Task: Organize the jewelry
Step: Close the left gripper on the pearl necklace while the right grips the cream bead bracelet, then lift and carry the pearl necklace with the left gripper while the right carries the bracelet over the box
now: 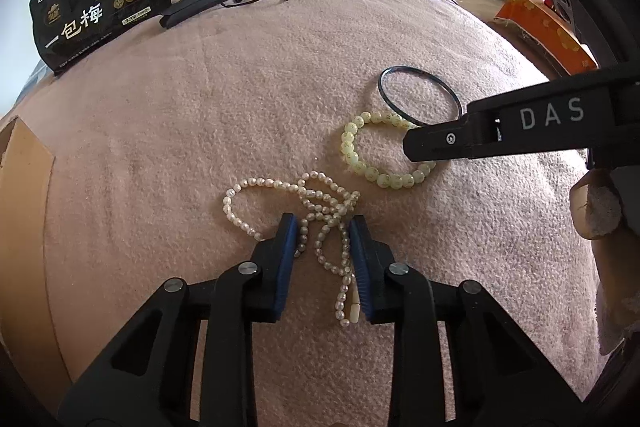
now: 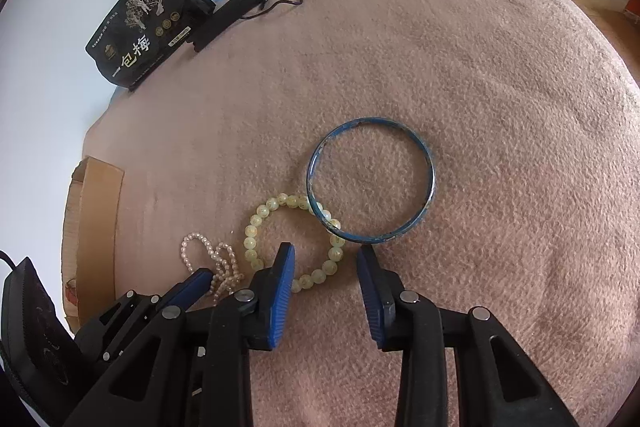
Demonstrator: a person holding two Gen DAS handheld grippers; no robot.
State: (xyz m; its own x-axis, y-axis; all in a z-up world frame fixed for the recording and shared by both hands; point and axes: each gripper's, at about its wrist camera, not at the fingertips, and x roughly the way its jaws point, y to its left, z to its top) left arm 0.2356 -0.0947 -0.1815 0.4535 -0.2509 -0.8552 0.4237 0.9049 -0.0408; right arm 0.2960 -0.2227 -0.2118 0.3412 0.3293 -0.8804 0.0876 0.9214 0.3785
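We have the pink blanket (image 2: 480,107) spread as a soft bed for sorting, the black packet (image 1: 100,7) idle at ten o'clock, the blue bangle (image 2: 370,183) overlapping the pale bead bracelet (image 2: 256,223) which our right gripper (image 2: 326,255) straddles half-narrowed without pressing, while our left gripper (image 1: 323,227) brackets the tangled pearl strand (image 1: 320,211), narrowed, not yet pinching.

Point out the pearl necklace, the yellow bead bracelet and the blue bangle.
pearl necklace (image 1: 240,187): left wrist view, on its far left loop.
yellow bead bracelet (image 2: 252,230): right wrist view, on its left-side beads.
blue bangle (image 2: 430,179): right wrist view, on its right rim.
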